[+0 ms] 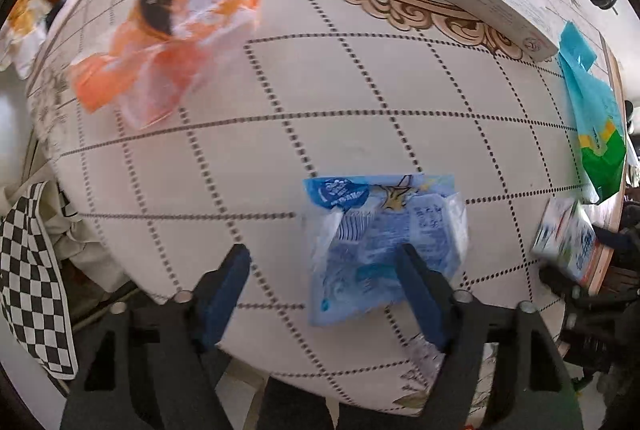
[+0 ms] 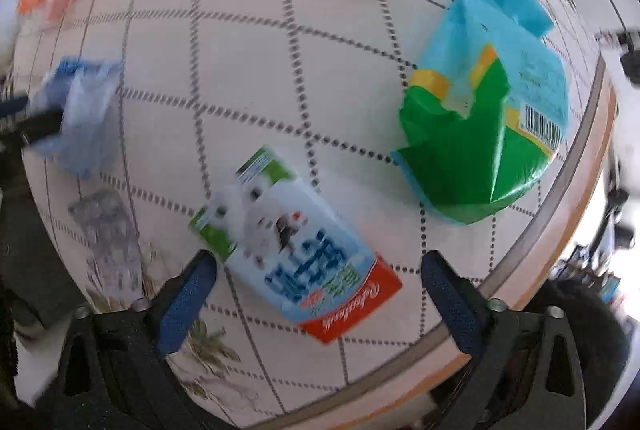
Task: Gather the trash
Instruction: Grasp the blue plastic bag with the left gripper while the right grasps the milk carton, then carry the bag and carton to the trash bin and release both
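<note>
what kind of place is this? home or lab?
Likely a home dining table: patterned tablecloth strewn with snack wrappers like the orange one, a milk carton, and a checkered cloth hanging beside it.

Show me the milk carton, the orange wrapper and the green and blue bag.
milk carton (image 2: 296,246), right wrist view, its printed front.
orange wrapper (image 1: 160,46), left wrist view, its crumpled middle.
green and blue bag (image 2: 472,142), right wrist view, its green part.
</note>
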`<state>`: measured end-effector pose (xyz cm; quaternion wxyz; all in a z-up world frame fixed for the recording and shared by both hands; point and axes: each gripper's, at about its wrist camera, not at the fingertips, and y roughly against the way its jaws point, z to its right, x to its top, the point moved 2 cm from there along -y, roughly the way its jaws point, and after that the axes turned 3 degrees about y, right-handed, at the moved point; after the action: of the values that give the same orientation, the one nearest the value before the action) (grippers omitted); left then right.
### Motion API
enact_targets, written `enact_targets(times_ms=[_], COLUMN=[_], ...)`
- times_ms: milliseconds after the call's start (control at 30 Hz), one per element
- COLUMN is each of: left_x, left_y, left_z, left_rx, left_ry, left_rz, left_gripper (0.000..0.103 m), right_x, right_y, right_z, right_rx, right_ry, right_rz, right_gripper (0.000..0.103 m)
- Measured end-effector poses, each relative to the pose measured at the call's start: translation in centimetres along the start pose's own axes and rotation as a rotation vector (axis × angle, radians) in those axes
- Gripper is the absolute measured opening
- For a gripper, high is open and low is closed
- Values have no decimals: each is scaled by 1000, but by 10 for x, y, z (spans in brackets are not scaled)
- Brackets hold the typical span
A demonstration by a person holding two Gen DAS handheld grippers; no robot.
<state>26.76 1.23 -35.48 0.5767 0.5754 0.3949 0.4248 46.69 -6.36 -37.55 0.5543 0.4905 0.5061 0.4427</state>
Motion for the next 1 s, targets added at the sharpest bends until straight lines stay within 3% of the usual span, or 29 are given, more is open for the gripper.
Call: enact_targets(times_ms=[67, 167, 267, 333, 400, 467, 500, 533, 767, 1000], left_x=[1, 1, 0, 1, 0, -1, -2, -3, -13, -44], left_y=[-2, 1, 5, 8, 13, 19, 21, 27, 63, 102], left_z=[2, 6, 7, 10, 9, 9, 9, 9, 8, -15], left_rx=[-18, -4, 5, 14, 27, 39, 44, 47, 27, -19], left_ry=[-1, -2, 1, -4, -12, -15, -18, -23, -54, -102], left_rz=[-11, -7, 0, 7, 16, 29, 37, 52, 134, 238], left_gripper=[37, 26, 20, 15, 4, 4, 4, 4, 3, 3], right_x=[1, -1, 3, 6, 10, 15, 16, 16, -5, -73], right_y=[1, 3, 6, 5, 3, 4, 8, 12, 41, 86], right_z=[18, 43, 44, 42, 37, 33, 31, 27, 22, -22], right_rx=[64, 255, 228, 194, 155, 106, 74, 54, 111, 175], right_ry=[-156, -387, -358, -326, -294, -280, -282, -280, -380, -451], right_rz=[-1, -13, 5, 17, 41, 71, 94, 117, 177, 266], right_gripper=[80, 80, 89, 89, 89, 83, 72, 53, 52, 52])
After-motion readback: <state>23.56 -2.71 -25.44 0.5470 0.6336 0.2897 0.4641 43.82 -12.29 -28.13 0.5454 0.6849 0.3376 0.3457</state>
